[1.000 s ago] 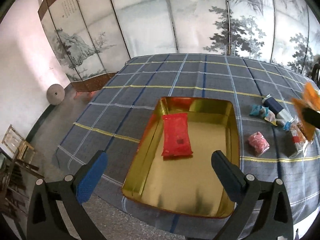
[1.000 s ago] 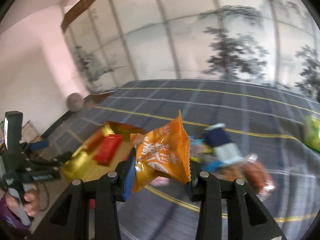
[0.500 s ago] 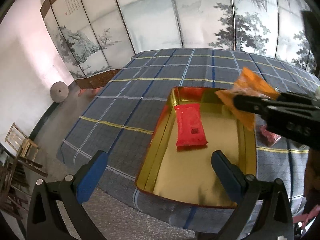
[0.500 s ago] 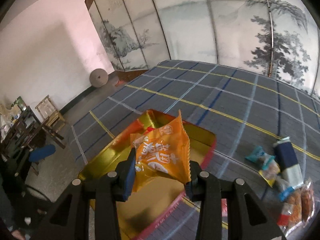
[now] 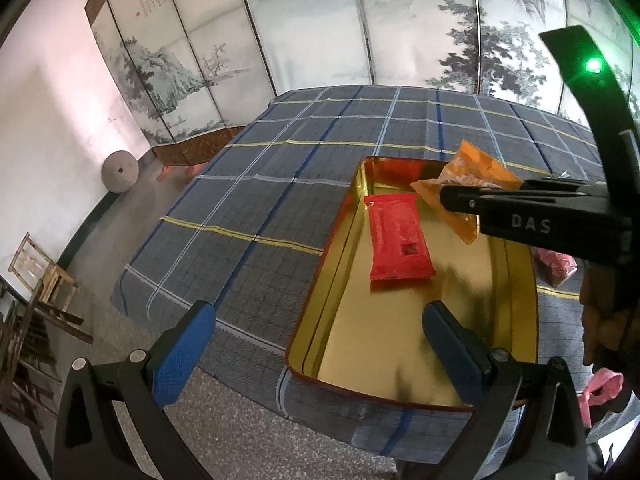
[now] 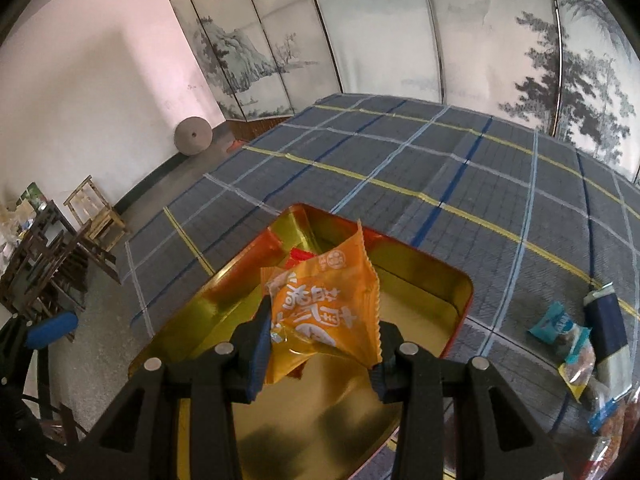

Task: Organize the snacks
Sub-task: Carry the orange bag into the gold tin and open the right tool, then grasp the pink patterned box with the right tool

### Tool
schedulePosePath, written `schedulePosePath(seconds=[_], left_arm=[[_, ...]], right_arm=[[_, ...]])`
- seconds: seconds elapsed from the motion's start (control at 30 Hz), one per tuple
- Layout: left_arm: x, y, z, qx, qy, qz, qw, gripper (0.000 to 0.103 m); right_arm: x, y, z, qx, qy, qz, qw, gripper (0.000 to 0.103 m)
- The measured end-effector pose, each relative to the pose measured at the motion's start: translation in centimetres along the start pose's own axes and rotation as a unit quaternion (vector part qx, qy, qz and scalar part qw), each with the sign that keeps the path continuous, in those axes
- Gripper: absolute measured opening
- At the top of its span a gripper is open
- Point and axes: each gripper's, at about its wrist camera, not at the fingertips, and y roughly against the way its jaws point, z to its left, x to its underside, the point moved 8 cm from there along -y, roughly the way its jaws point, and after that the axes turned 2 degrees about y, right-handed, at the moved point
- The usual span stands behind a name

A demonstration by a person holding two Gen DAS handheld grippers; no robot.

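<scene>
My right gripper (image 6: 320,334) is shut on an orange snack packet (image 6: 324,308) and hangs over the gold tin tray (image 6: 460,292). From the left wrist view the same packet (image 5: 468,176) sticks out of the right gripper (image 5: 452,202) above the tray (image 5: 316,284). A red packet (image 5: 398,236) lies flat in the tray's far half; only its top edge (image 6: 302,255) shows behind the orange one. My left gripper (image 5: 316,344) is open at the tray's near end, holding nothing.
Loose snacks lie on the plaid cloth right of the tray: a light blue packet (image 6: 554,322), a dark blue box (image 6: 604,320), a pink packet (image 5: 558,264). Painted folding screens (image 5: 320,32) stand behind the table. Wooden chairs (image 6: 96,216) stand on the floor at the left.
My right gripper carried the orange packet leftward from the snack pile to above the tray. The left gripper drifted slightly; the tray now sits further right in its view.
</scene>
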Motion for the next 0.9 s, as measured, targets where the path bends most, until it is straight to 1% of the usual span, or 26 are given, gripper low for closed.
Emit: schedulePosePath(seconds=[0.17, 0.23, 0.37, 0.5, 0.6, 0.67, 0.73, 0.8, 0.87, 0.9], left_arm=[[0.2, -0.4, 0.2, -0.001, 0.001, 0.004, 1.0000, 0.103], [0.3, -0.6, 0.3, 0.001, 0.004, 0.007, 1.0000, 0.103], [0.4, -0.8, 0.6, 0.000, 0.007, 0.010, 0.9999, 0.103], [0.6, -0.8, 0.5, 0.000, 0.008, 0.011, 0.9999, 0.103], [0.6, -0.6, 0.5, 0.000, 0.007, 0.008, 0.9999, 0.103], [0.6, -0.3, 0.5, 0.002, 0.006, 0.005, 1.0000, 0.103], [0.5, 0.1, 0.4, 0.007, 0.007, -0.002, 0.9999, 0.103], [0.5, 0.5, 0.3, 0.010, 0.006, -0.008, 0.9999, 0.103], [0.6, 0.8, 0.0, 0.014, 0.003, -0.012, 0.9998, 0.103], [0.6, 0.8, -0.2, 0.016, 0.003, -0.012, 0.9998, 0.103]], right_arm=[[0.1, -1.2, -0.3, 0.003, -0.003, 0.010, 1.000, 0.041], [0.0, -1.6, -0.3, 0.002, -0.004, 0.012, 1.000, 0.043], [-0.1, -1.9, -0.7, -0.001, -0.015, 0.009, 1.000, 0.044], [-0.6, -0.5, -1.5, -0.021, -0.038, -0.016, 0.999, 0.051], [-1.2, 1.5, -2.3, -0.034, -0.048, -0.045, 0.997, 0.051], [-1.2, 3.3, -3.1, -0.036, -0.048, -0.061, 0.996, 0.051], [-0.5, 6.0, -4.7, -0.024, -0.046, -0.083, 0.995, 0.051], [0.9, 8.2, -6.6, 0.010, -0.036, -0.086, 0.996, 0.051], [3.1, 9.9, -9.1, 0.050, -0.025, -0.076, 0.996, 0.051], [4.5, 10.3, -10.1, 0.058, -0.025, -0.058, 0.996, 0.051]])
